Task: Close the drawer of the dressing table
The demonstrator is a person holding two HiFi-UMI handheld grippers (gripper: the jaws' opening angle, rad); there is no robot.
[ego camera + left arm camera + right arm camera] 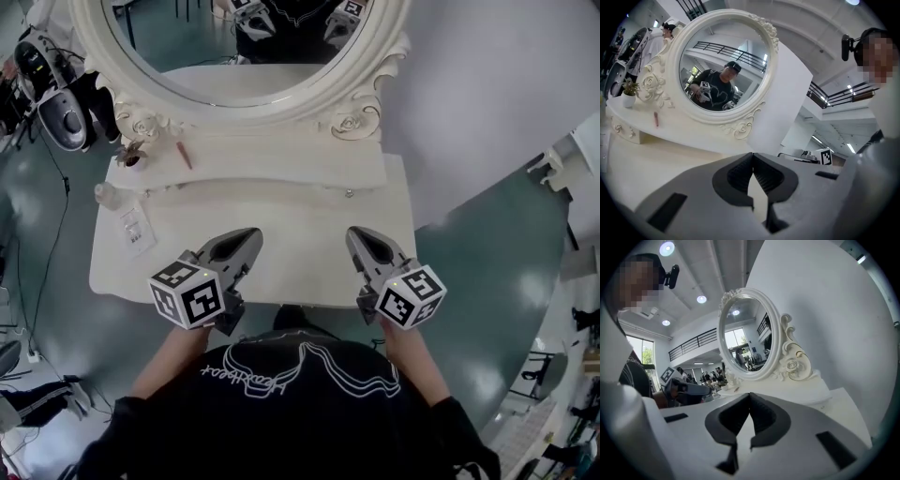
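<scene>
The cream dressing table [300, 220] stands in front of me with its oval mirror [246, 56] at the back. No drawer sticks out along the front edge [300, 298] in the head view; my body hides the face below it. My left gripper [251, 234] hovers above the front left of the tabletop, jaws shut and empty, tips touching in the left gripper view [753, 154]. Held level with it over the front right, my right gripper [355, 234] is also shut on nothing [750, 394]. Both point toward the mirror [719, 65].
On the raised shelf [281, 159] lie a red stick [185, 155] and a small potted plant [131, 155]. A clear bottle [108, 195] and a flat packet [136, 228] sit at the tabletop's left end. Black equipment [56, 103] stands on the floor at left.
</scene>
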